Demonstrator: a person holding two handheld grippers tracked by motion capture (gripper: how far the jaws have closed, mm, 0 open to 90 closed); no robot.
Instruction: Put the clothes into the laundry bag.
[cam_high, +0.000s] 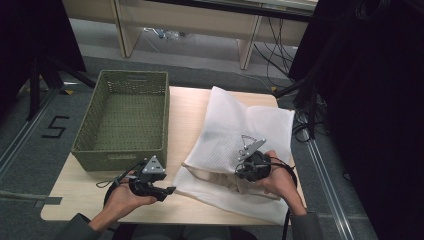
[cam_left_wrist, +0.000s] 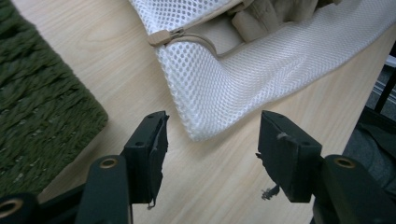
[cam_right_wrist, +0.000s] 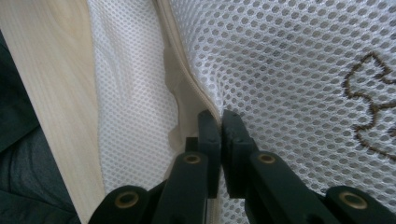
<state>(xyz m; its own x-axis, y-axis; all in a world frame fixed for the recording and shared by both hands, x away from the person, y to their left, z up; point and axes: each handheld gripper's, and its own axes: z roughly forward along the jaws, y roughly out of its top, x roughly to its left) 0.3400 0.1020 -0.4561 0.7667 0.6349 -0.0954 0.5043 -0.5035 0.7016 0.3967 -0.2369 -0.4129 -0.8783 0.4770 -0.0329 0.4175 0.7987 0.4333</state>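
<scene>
The right gripper (cam_right_wrist: 220, 122) has its jaws clenched on the zipper edge of the white mesh laundry bag (cam_right_wrist: 289, 70), mid-frame. The left gripper (cam_left_wrist: 212, 140) stands released, the bag's corner just beyond its jaws on the pale wooden desk (cam_left_wrist: 116, 60), beside a green woven basket (cam_left_wrist: 37, 116).
</scene>
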